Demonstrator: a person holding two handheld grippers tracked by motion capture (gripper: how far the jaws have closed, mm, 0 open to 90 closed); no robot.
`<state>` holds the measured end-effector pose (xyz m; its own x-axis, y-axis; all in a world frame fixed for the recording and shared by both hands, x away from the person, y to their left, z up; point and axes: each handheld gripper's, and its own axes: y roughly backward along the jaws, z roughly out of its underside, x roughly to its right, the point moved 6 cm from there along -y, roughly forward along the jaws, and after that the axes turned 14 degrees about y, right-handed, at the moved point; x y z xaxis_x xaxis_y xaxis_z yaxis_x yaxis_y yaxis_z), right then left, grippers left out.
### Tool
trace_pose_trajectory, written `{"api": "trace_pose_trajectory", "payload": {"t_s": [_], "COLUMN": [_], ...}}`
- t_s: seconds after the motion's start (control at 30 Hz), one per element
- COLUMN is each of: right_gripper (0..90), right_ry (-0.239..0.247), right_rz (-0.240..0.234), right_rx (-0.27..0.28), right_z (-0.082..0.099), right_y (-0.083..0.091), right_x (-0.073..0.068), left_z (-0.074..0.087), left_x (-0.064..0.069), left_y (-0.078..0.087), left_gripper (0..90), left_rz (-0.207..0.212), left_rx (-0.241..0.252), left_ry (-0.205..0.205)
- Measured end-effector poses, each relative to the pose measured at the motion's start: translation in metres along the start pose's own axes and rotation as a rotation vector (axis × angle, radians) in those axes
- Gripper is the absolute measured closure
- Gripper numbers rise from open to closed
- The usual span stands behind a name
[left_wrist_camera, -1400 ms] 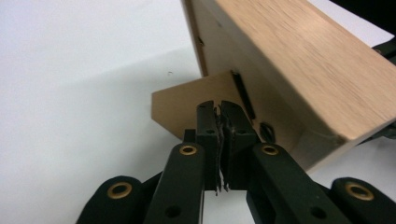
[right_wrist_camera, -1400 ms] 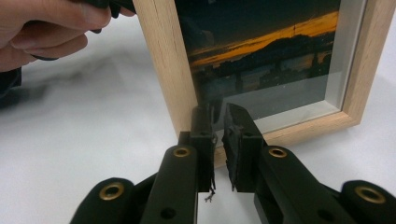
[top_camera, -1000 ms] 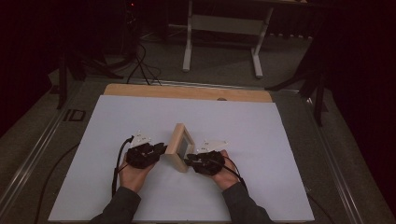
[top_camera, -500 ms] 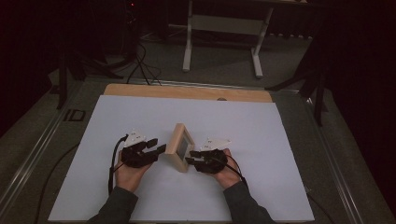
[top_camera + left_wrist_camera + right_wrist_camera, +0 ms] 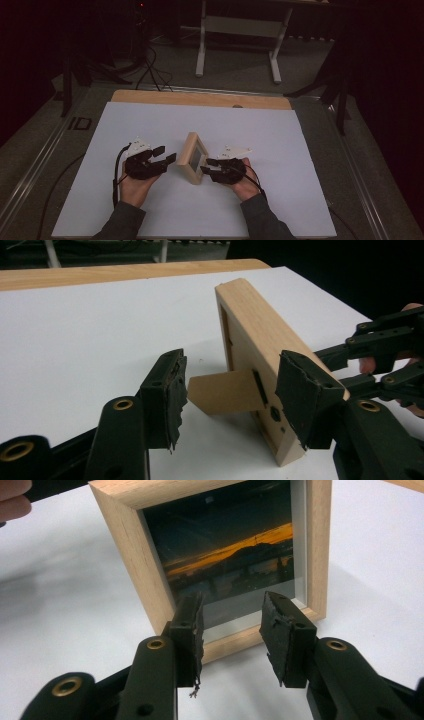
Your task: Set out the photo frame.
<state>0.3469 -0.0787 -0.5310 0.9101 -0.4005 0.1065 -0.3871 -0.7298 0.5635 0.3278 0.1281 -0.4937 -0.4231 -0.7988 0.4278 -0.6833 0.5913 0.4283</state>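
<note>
The wooden picture frame stands upright mid-table on its back stand. Left of the frame, the left gripper has just been opening, empty. Right of it, the right gripper has just been opening too, gripping nothing.

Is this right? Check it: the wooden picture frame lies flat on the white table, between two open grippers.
Not flat: the picture frame stands upright on the white table, propped on its back stand, as the left gripper view shows. It is between the open left gripper and right gripper.
</note>
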Motion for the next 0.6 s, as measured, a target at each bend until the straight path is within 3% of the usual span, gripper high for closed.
{"api": "trace_pose_trajectory", "payload": {"t_s": [0.4,0.6], "right_gripper": [58.9,58.6], "right_ry": [0.0,-0.006], "right_rz": [0.025,0.037], "right_rx": [0.011,0.021], "right_z": [-0.002,-0.003], "right_y": [0.004,0.008], "right_x": [0.003,0.007], "left_z": [0.001,0.003], "left_x": [0.018,0.024], "left_y": [-0.001,-0.005], "left_gripper": [36.5,33.5], "left_rz": [0.053,0.058], "left_rx": [-0.008,-0.018], "left_ry": [-0.024,-0.038]}}
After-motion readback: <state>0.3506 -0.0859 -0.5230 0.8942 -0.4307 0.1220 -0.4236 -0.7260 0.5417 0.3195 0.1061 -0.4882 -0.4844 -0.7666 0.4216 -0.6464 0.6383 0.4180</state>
